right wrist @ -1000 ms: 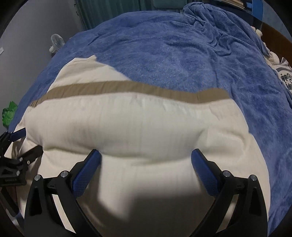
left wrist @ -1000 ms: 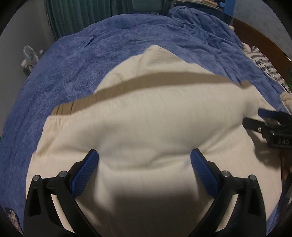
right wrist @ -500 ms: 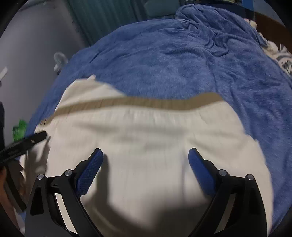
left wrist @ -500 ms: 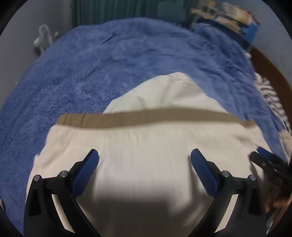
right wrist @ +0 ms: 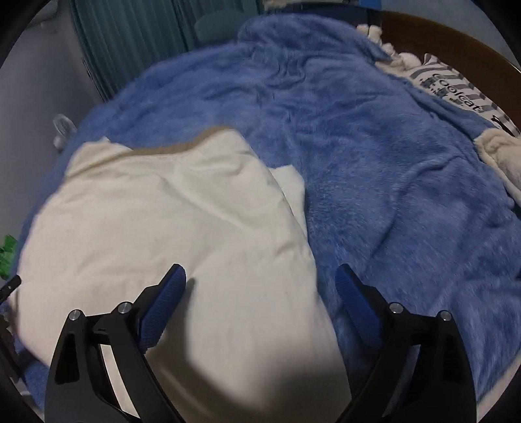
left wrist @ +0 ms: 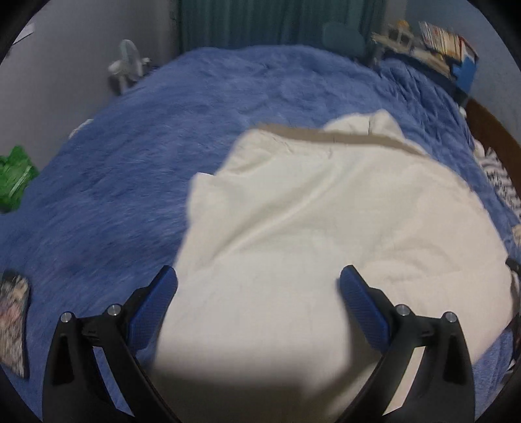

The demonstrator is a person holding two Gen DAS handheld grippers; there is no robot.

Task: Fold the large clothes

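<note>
Cream cloth filled most of the left wrist view — a large folded garment (left wrist: 325, 234) lay flat on a blue fleecy blanket (left wrist: 146, 156), with a tan band (left wrist: 342, 136) running along its far edge and a cream flap showing beyond that band. The left gripper (left wrist: 259, 286) hung above the near part of the garment with its blue-padded jaws spread wide and nothing pinched between them; the left pad stood over the blanket just off the garment's left edge, the right pad over the cloth. A green bag (left wrist: 13, 175) sat at the far left, a small fan (left wrist: 125, 65) stood by the grey wall, teal curtains (left wrist: 276, 22) hung behind the bed, and a patterned flat object (left wrist: 13, 319) lay on the blanket at the near left. In the right wrist view the same garment (right wrist: 156, 227) occupied the left half of the picture, its tan band (right wrist: 182, 146) at the far side, the blanket (right wrist: 390, 162) spreading to the right. The right gripper (right wrist: 260, 286) was also wide — its jaws had just been narrowing slightly, yet nothing was gripped; the left pad hovered over the cloth, the right one over bare blanket beside the garment's right edge. A striped printed fabric (right wrist: 456, 94) lay at the far right by a brown headboard (right wrist: 439, 35).
</note>
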